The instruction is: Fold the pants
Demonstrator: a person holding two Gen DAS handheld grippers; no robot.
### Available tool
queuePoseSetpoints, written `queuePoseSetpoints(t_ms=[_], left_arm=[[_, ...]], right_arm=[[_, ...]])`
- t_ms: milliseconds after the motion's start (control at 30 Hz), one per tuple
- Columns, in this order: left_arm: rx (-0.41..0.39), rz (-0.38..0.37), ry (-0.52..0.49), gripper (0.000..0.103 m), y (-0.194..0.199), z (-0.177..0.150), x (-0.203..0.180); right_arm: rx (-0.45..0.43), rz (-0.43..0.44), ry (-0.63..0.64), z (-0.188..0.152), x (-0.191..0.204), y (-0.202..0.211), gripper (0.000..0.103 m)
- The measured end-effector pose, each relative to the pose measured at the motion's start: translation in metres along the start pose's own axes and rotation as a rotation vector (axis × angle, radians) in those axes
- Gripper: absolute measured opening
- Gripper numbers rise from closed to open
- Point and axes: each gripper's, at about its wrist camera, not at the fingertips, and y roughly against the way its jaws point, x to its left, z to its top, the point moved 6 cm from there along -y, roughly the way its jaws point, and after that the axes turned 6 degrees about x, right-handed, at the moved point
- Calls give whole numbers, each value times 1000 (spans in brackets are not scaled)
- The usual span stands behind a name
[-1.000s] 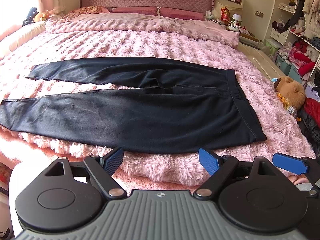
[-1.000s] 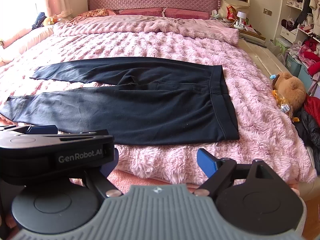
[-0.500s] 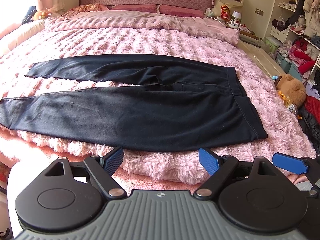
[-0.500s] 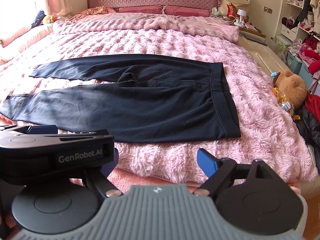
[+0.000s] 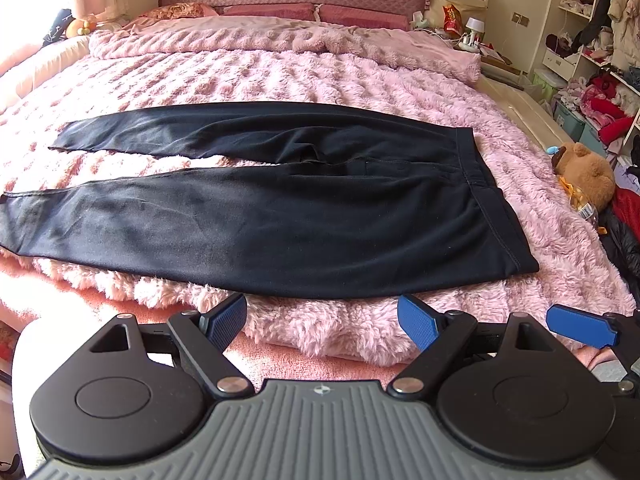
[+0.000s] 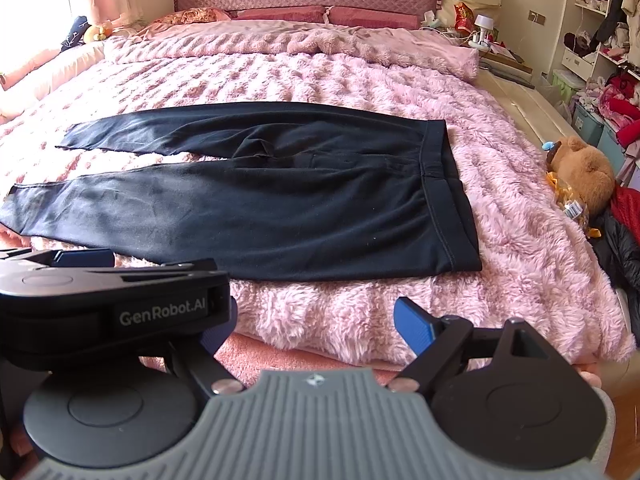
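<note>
Your black pants lie flat and unfolded across the pink fuzzy blanket on the bed, waistband to your right, both legs running left and slightly apart. Your left gripper hovers at the near bed edge, just short of the lower pant leg, its blue fingers spread wide and empty. Your right gripper sits beside it, fingers likewise spread, gripping nothing. A brown teddy bear lies off the bed's right side.

Matt black cloth pants lie on a shaggy, seemingly plush pink blanket.
</note>
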Motion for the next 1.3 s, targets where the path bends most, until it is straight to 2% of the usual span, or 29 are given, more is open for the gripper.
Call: queuePoseSetpoints(t_ms=[1033, 1133, 1300], left_arm=[[31, 7, 2, 99, -10, -2, -4], [42, -19, -1, 99, -13, -1, -1], [21, -127, 62, 94, -13, 6, 16]], right_arm=[[23, 0, 0, -4, -3, -10, 81], [17, 15, -2, -4, -2, -11, 81], [-43, 78, -32, 4, -2, -9, 82]])
